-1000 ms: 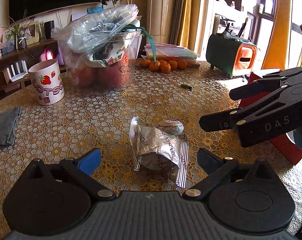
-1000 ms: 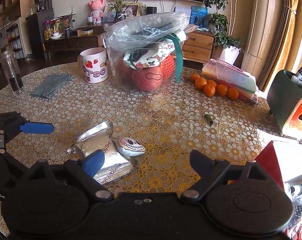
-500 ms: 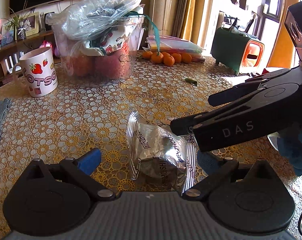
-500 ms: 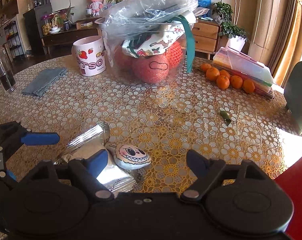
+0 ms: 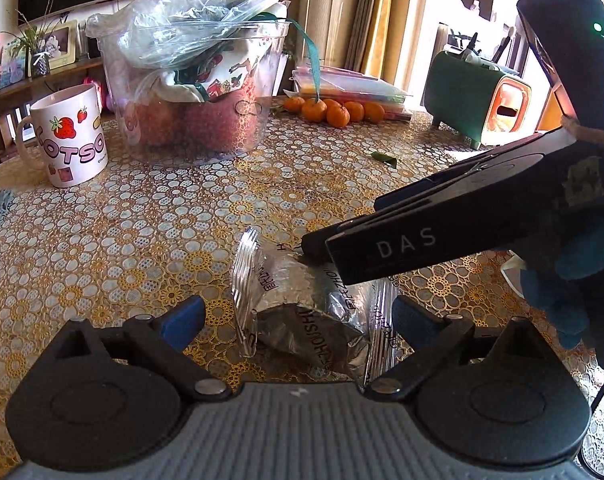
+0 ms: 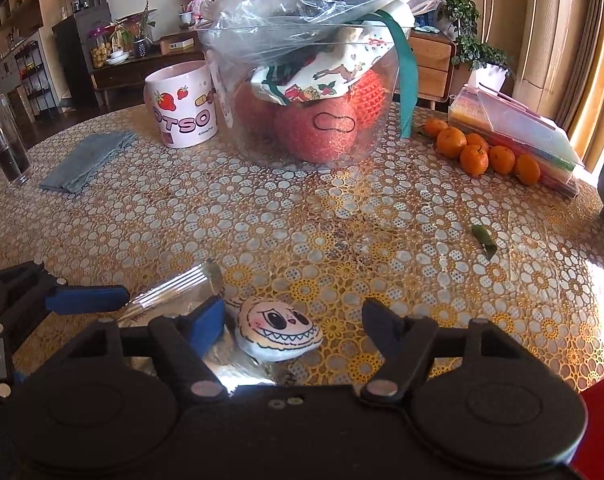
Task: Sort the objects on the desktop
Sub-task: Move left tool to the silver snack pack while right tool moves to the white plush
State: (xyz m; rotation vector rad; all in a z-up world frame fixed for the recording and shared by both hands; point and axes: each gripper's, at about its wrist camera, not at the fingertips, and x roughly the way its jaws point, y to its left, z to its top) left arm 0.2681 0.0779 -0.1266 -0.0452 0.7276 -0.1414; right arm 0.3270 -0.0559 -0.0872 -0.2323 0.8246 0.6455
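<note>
**Both grippers over the foil packet and the little pouch**

We take the foil packet (image 5: 302, 312) as landmark, lying on the lace-patterned table (image 5: 142, 232) well in front of the clear tub (image 5: 194, 92). Our left gripper (image 5: 298, 314) straddles it, jaws wide, blue pads clear of both crimped ends; nothing gripped. We judge the packet light, crinkly and slippery, puffed in the middle, stiff only along the sealed ends. The best hold looks to be across the flat body or on a crimped end; squeezing the bulge may crush what is inside.

Touching the packet's far side lies a small soft pouch with a cartoon face (image 6: 278, 334). Our right gripper (image 6: 292, 320) has it between the fingers, the jaws having just been closing, but the pads stand off its sides: not yet held. The pouch looks padded and light; it should give under the pads, so a grip across its middle seems safe.

Beyond the packet to the left stands a strawberry mug (image 5: 72, 136); oranges (image 5: 334, 110) lie far right of it.
</note>
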